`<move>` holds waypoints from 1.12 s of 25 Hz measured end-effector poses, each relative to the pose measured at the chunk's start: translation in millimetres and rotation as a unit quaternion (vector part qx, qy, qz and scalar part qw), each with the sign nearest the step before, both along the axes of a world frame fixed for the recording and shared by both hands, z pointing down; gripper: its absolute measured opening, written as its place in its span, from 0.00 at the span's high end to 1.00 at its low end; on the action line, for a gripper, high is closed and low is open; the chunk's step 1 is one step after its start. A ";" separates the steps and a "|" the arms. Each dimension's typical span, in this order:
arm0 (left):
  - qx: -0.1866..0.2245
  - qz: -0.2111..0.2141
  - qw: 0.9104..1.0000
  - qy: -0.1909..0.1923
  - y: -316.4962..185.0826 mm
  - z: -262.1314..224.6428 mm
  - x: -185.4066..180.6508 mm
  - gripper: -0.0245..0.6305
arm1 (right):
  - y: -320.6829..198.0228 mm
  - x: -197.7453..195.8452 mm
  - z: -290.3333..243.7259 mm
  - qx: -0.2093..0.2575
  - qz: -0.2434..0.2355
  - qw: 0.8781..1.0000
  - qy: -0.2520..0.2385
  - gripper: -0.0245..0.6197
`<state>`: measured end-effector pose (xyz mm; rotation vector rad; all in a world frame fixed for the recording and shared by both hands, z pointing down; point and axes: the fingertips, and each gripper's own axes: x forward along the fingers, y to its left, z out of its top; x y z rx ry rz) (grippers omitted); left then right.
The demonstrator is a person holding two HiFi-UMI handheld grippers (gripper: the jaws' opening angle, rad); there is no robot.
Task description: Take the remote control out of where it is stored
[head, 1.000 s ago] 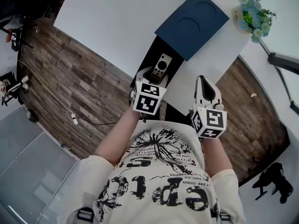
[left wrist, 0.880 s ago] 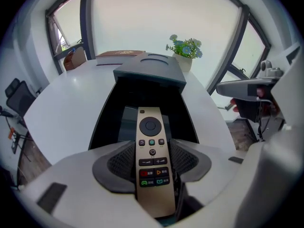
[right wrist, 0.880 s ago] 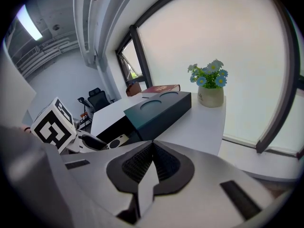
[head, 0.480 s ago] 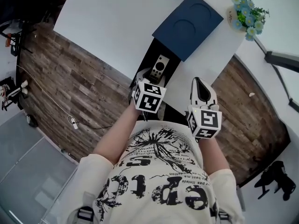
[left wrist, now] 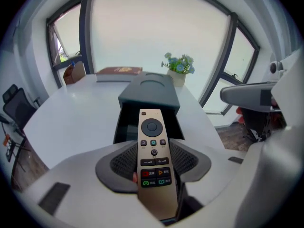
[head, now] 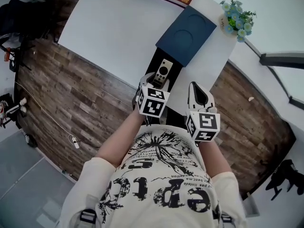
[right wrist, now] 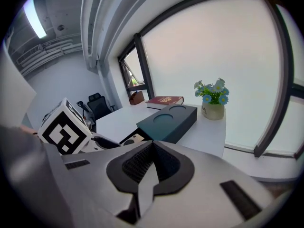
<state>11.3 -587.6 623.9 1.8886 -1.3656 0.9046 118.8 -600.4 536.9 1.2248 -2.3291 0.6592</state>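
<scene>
One pinch only: left gripper clamps the remote control low down; right gripper pressed together, empty. Risk: it may pivot and drop into the box tray.

- Cream T-shirt, printed across the front with scratchy black artwork and heavy gothic lettering.
- Loose short sleeves, ending above the elbows.
- Dark straps with buckles, at both shoulders.
- Left gripper: smooth pale grey-white plastic shell, topped by a white marker cube bearing black square patterns.
- Right gripper: same pale shell, carrying a second cube with its own black-and-white pattern.
- Jaw pads: dark grey, rounded in outline, finely ribbed on the inner faces.
- Small dark rectangular insets set into the shell behind the pads.
</scene>
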 end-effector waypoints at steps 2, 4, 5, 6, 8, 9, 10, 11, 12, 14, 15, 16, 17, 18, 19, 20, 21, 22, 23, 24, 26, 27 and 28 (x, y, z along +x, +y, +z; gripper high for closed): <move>0.037 0.014 0.999 0.005 -8.1 -25.8 2.4 0.63 | 1.3 -3.9 -12.4 0.009 0.012 1.000 -0.009 0.96; 0.071 0.023 0.997 0.012 -15.5 -51.3 2.3 0.63 | 3.0 -8.3 -26.0 0.023 0.022 0.999 -0.013 0.96; 0.089 0.026 0.996 0.016 -19.5 -64.2 1.4 0.63 | 3.4 -10.9 -32.4 0.031 0.027 0.999 -0.015 0.96; 0.108 0.028 0.994 0.020 -23.8 -77.5 0.2 0.63 | 3.4 -13.4 -38.7 0.038 0.032 0.999 -0.017 0.96; 0.144 0.031 0.989 0.027 -32.5 -106.1 -2.3 0.63 | 1.5 -17.7 -51.4 0.054 0.039 0.998 -0.020 0.96; 0.162 0.033 0.986 0.029 -36.7 -121.9 -4.1 0.63 | -0.5 -19.6 -58.1 0.064 0.042 0.997 -0.020 0.96; 0.178 0.034 0.983 0.030 -40.3 -137.9 -6.3 0.63 | -2.9 -21.2 -64.9 0.075 0.046 0.996 -0.021 0.96; 0.193 0.036 0.980 0.032 -43.3 -153.1 -8.2 0.63 | -5.6 -22.6 -71.8 0.086 0.050 0.995 -0.021 0.96; 0.208 0.038 0.977 0.036 -45.6 -167.2 -9.6 0.63 | -8.5 -23.8 -78.9 0.096 0.056 0.994 -0.023 0.96; 0.240 0.041 0.969 0.050 -49.1 -194.0 -11.8 0.63 | -14.2 -25.8 -93.8 0.118 0.067 0.990 -0.029 0.96; 0.257 0.041 0.964 0.058 -50.1 -207.2 -12.9 0.63 | -16.8 -26.8 -101.3 0.128 0.071 0.989 -0.031 0.96; 0.276 0.041 0.958 0.064 -50.6 -220.5 -14.2 0.63 | -19.0 -27.8 -108.5 0.138 0.074 0.987 -0.032 0.96; 0.295 0.039 0.952 0.069 -50.5 -233.5 -15.9 0.63 | -20.6 -29.2 -115.5 0.147 0.076 0.986 -0.032 0.96; 0.315 0.037 0.946 0.073 -50.3 -246.3 -17.8 0.63 | -22.1 -30.8 -122.1 0.156 0.075 0.984 -0.033 0.96; 0.336 0.035 0.938 0.075 -50.2 -258.5 -19.8 0.63 | -23.4 -32.5 -128.8 0.164 0.074 0.983 -0.035 0.96; 0.357 0.033 0.931 0.076 -50.1 -270.1 -21.8 0.63 | -24.6 -33.9 -135.7 0.173 0.073 0.981 -0.039 0.96; 0.378 0.032 0.922 0.077 -49.9 -281.0 -23.8 0.63 | -25.7 -34.8 -142.9 0.184 0.074 0.979 -0.042 0.96; 0.398 0.030 0.914 0.078 -49.4 -291.6 -25.6 0.63 | -26.8 -35.2 -150.6 0.196 0.075 0.977 -0.044 0.96; 0.417 0.028 0.905 0.080 -48.6 -302.0 -27.2 0.63 | -27.8 -35.5 -158.3 0.208 0.076 0.974 -0.045 0.96; 0.436 0.026 0.896 0.083 -47.6 -311.9 -28.9 0.63 | -28.7 -35.6 -165.8 0.220 0.077 0.971 -0.045 0.96; 0.469 0.023 0.879 0.089 -44.6 -329.1 -31.7 0.63 | -29.9 -35.8 -179.0 0.239 0.078 0.967 -0.045 0.96; 0.482 0.023 0.871 0.090 -43.4 -336.1 -32.3 0.63 | -30.2 -35.6 -184.6 0.245 0.078 0.965 -0.045 0.96; 0.492 0.024 0.866 0.090 -42.8 -341.7 -32.5 0.63 | -30.4 -35.4 -189.6 0.252 0.078 0.964 -0.046 0.96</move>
